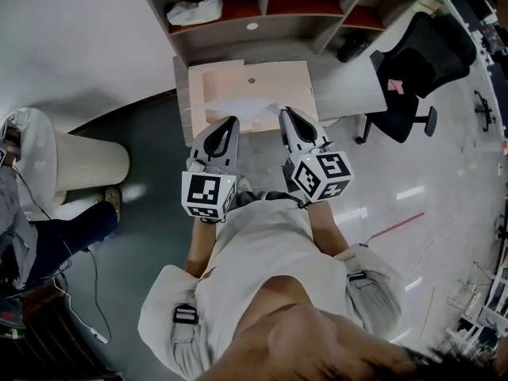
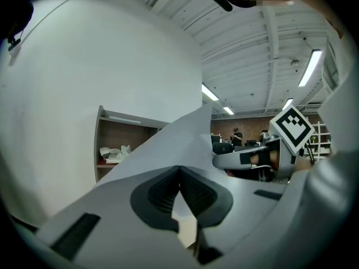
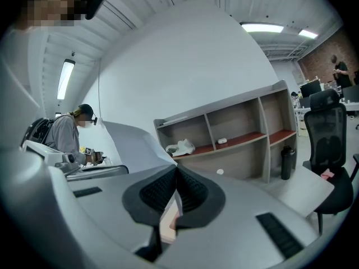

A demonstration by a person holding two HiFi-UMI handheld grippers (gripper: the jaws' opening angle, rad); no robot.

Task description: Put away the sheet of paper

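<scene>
Far left: a pale ribbed bin (image 1: 89,161) stands on the floor, with a seated person's leg (image 1: 59,240) just beside it.
Left claw (image 1: 231,122): clenched on the sheet of paper (image 1: 255,109); in the left gripper view the claw (image 2: 179,170) has its dark pads pressed together on the sheet's near edge.
Sheet of paper: held in the air between both claws, over the near edge of the wooden desk (image 1: 298,78). In the left gripper view it (image 2: 171,142) rises from the jaws to a peak.
Right claw (image 1: 286,114): gripping the same sheet's right side; in the right gripper view the claw (image 3: 176,172) is closed on the paper's edge, and the sheet (image 3: 134,144) curves up and to the left.
Behind the desk: an open shelf unit (image 1: 302,5) holding a crumpled white bag (image 1: 194,10) in its left compartment.
Right: a black office chair (image 1: 417,66) on the pale floor.
</scene>
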